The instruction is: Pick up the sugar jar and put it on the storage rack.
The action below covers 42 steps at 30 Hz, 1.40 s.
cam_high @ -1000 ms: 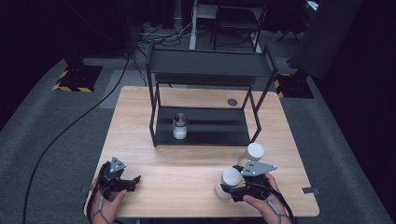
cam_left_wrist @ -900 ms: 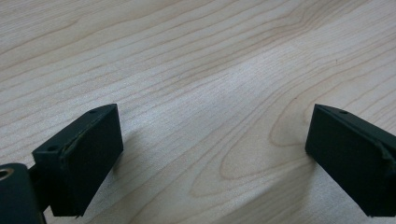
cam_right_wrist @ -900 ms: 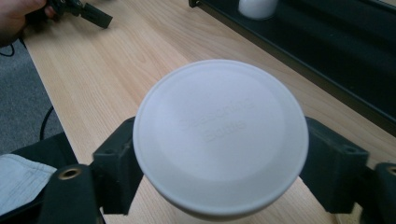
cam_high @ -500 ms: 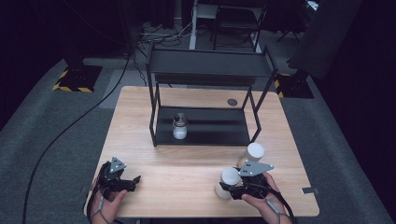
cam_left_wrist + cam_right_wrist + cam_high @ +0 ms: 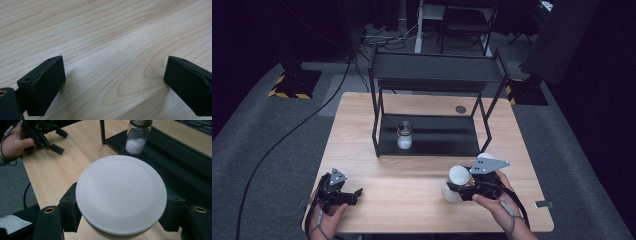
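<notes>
Near the front edge of the table (image 5: 412, 182), before the black shelf rack (image 5: 432, 135), the right gripper (image 5: 467, 187) is clamped on a white-lidded jar (image 5: 456, 181). Another white lid (image 5: 484, 157) sits just behind it. A glass jar (image 5: 404, 135) occupies the rack's lower shelf. Left of the rack's front, the left gripper (image 5: 354, 192) rests with jaws spread wide, holding nothing.

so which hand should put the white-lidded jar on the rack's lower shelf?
Right. The right gripper is already shut on the white-lidded jar, close to the rack's lower shelf. The left gripper is open over bare table, farther off.
</notes>
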Tool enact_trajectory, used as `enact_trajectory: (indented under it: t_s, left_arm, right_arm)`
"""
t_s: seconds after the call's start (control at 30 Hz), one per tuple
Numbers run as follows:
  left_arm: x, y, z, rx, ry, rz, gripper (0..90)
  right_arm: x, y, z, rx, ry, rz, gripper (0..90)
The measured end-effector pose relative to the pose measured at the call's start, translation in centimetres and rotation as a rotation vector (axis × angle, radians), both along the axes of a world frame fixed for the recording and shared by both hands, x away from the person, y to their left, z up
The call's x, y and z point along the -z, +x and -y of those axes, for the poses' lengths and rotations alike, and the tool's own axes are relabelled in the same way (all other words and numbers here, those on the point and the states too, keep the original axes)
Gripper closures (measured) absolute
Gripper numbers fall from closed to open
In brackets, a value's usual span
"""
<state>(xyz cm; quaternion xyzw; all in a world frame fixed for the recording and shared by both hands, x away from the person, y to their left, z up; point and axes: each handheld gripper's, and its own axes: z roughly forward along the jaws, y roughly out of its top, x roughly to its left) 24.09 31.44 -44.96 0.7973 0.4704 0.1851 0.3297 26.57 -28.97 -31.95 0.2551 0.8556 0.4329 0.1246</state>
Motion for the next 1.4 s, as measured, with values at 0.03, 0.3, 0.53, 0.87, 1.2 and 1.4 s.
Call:
enact_trajectory:
  t_s: [0.03, 0.3, 0.53, 0.87, 1.2, 1.4]
  left_arm:
    - [0.0, 0.0, 0.0, 0.0, 0.001, 0.0, 3.3]
    - [0.0, 0.0, 0.0, 0.001, 0.001, 0.0, 3.3]
    - [0.0, 0.0, 0.0, 0.0, 0.0, 0.0, 3.3]
    - [0.0, 0.0, 0.0, 0.0, 0.0, 0.0, 3.3]
    - [0.0, 0.0, 0.0, 0.0, 0.001, 0.0, 3.3]
    - [0.0, 0.0, 0.0, 0.001, 0.001, 0.0, 3.3]
  right_arm:
    - [-0.3, 0.1, 0.0, 0.002, 0.001, 0.004, 33.7]
    - [-2.3, 1.7, -0.5, 0.021, 0.0, 0.027, 33.7]
    - [-3.2, 3.4, -0.8, 0.046, 0.026, 0.043, 33.7]
    - [-4.1, 6.3, -2.2, 0.077, 0.019, 0.066, 33.8]
    - [-4.5, 8.4, -4.5, 0.094, 0.012, 0.1, 33.8]
    - [-4.0, 9.9, -5.8, 0.099, 0.013, 0.088, 33.9]
